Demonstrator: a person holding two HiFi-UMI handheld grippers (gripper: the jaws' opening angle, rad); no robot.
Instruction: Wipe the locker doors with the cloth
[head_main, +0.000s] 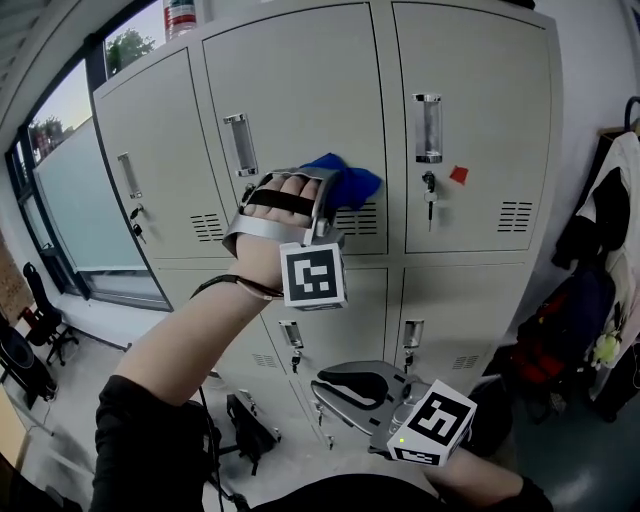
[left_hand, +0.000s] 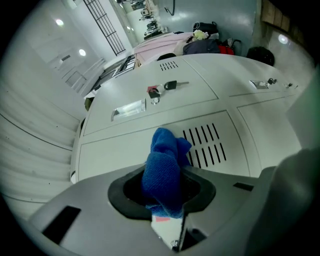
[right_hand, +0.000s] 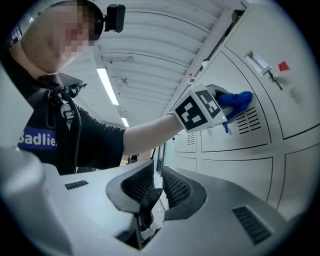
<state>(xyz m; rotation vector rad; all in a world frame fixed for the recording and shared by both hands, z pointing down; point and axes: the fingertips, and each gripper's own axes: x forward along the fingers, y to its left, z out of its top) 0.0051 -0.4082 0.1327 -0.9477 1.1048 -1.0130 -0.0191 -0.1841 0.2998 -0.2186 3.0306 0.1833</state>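
A crumpled blue cloth (head_main: 348, 180) (left_hand: 162, 167) is pinched in my left gripper (head_main: 325, 188) (left_hand: 165, 189), which is shut on it. The cloth presses against the upper middle locker door (head_main: 300, 90), just above its vent slots (left_hand: 205, 145); the contact itself is hidden behind the cloth. In the right gripper view the same cloth (right_hand: 235, 100) shows against that door. My right gripper (head_main: 325, 392) (right_hand: 156, 186) hangs low in front of the lower lockers, its ribbed pads close together with nothing between them.
Each grey door has a recessed handle (head_main: 240, 143) and a key in its lock (head_main: 429, 188). A red tag (head_main: 458, 174) sits on the upper right door. Coats and bags (head_main: 590, 300) hang at the right, a window (head_main: 70, 190) is at the left, a black bag (head_main: 245, 425) lies on the floor.
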